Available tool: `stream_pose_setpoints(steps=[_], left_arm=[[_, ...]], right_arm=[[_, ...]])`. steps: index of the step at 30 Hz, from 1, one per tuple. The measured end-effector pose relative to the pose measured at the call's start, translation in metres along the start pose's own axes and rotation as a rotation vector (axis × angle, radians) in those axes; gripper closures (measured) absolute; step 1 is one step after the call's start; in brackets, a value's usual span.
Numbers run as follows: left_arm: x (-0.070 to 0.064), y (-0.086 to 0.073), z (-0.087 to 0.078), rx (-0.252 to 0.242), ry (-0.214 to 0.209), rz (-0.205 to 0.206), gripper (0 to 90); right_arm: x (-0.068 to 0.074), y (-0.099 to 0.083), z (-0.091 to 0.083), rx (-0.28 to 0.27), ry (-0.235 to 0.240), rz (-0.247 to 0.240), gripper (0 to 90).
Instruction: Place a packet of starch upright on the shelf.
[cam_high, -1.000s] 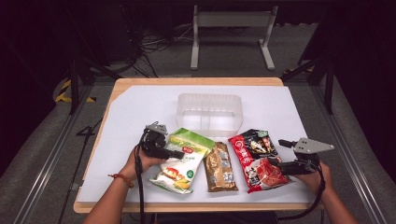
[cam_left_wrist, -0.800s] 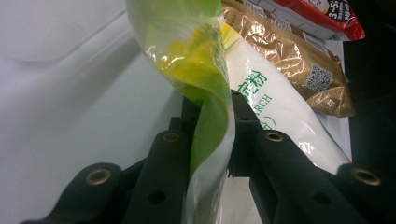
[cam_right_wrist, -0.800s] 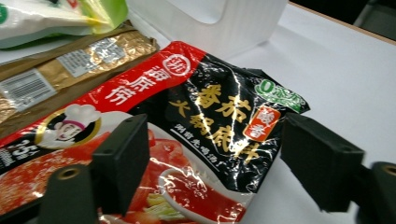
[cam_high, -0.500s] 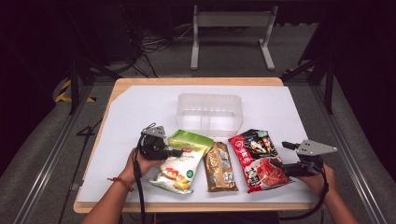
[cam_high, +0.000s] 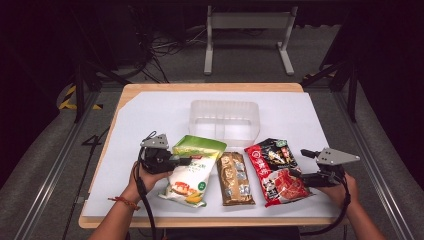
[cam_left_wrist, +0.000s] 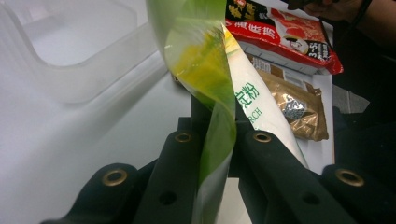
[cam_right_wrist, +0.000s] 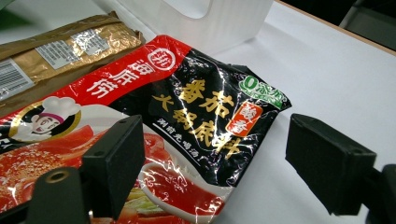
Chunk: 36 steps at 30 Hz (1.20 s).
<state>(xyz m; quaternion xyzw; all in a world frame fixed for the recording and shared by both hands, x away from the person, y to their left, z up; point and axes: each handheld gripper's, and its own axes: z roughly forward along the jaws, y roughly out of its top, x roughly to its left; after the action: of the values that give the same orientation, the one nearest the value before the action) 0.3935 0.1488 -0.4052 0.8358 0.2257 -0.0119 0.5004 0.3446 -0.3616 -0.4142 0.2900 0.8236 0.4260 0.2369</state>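
Observation:
A green and white snack bag (cam_high: 189, 172) lies at the front left of the white table, its green top edge raised. My left gripper (cam_high: 181, 160) is shut on that bag's left edge; in the left gripper view the bag (cam_left_wrist: 205, 70) stands pinched between the black jaws (cam_left_wrist: 218, 144). At the front right lies a red and black soup-base packet (cam_high: 275, 170). My right gripper (cam_high: 303, 166) is open at its right edge. In the right gripper view one jaw hangs over the packet (cam_right_wrist: 187, 107) and the other over bare table, the gripper (cam_right_wrist: 217, 158) holding nothing.
A brown and gold packet (cam_high: 235, 177) lies between the two bags. Behind them a clear plastic container (cam_high: 224, 122) stands with nothing in it. The white sheet (cam_high: 150, 115) covers the wooden table; a metal frame (cam_high: 247, 30) stands on the floor beyond.
My left gripper has drawn slightly left and toward the person with the green bag's edge, lifting it. The right gripper has shifted a little right along the red packet's edge.

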Motion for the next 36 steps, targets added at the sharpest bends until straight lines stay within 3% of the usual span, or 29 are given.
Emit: stream_pose_setpoints(steps=[8, 10, 14, 18, 25, 30, 36], left_arm=[[-0.017, 0.012, -0.012, -0.079, 0.021, 0.048, 88.1], [-0.022, 0.015, -0.014, -0.096, 0.044, 0.062, 88.1], [-0.029, 0.021, -0.017, -0.126, 0.043, 0.084, 88.3], [-0.036, 0.026, -0.021, -0.15, 0.086, 0.111, 88.5], [-0.037, 0.03, -0.031, -0.21, 0.136, 0.11, 88.6], [-0.041, 0.038, -0.031, -0.215, 0.232, 0.132, 88.6], [-0.037, 0.047, -0.034, -0.25, 0.278, 0.132, 88.6]], right_arm=[[-0.001, 0.0, -0.003, -0.014, -0.008, 0.012, 19.9], [-0.001, 0.0, -0.003, -0.016, -0.013, 0.005, 19.9], [-0.002, 0.0, -0.004, -0.014, -0.017, 0.01, 19.8], [-0.003, -0.001, -0.005, -0.016, -0.021, 0.016, 19.6], [-0.004, -0.001, -0.006, -0.021, -0.029, 0.017, 19.3], [-0.005, -0.002, -0.006, -0.025, -0.029, 0.027, 19.2], [-0.005, -0.002, -0.006, -0.028, -0.032, 0.027, 18.6]])
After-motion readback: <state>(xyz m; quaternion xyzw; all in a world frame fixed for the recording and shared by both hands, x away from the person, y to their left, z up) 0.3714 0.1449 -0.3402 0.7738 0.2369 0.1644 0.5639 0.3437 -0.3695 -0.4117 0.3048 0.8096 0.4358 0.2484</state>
